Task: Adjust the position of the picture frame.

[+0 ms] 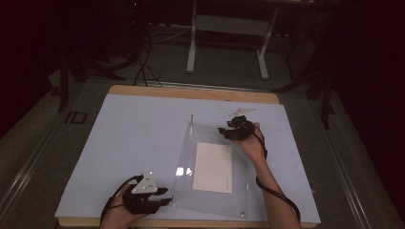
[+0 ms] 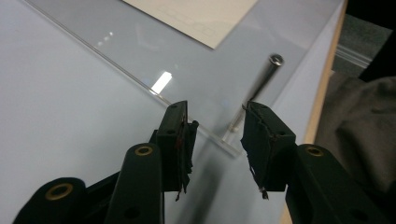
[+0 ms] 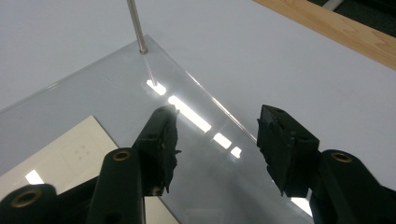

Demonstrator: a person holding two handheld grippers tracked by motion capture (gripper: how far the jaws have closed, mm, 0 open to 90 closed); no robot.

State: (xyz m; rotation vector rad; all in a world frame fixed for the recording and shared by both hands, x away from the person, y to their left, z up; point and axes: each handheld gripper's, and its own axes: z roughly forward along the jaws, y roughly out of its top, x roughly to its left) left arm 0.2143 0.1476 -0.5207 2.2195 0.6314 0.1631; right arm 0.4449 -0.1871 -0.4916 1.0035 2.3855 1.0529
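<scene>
**A dim lab or workroom**

The table [image 1: 143, 90] is a wood-edged bench under a pale sheet, standing on grey carpet. Behind it, cables [image 1: 143, 67] trail across the floor, and the white frame [image 1: 229, 38] of another desk stands in the dark, with black stands [image 1: 71, 71] nearby.

Both grippers are black, with brass-ringed pivot holes, frayed pads on the jaws, trailing black cables and bare forearms.
</scene>
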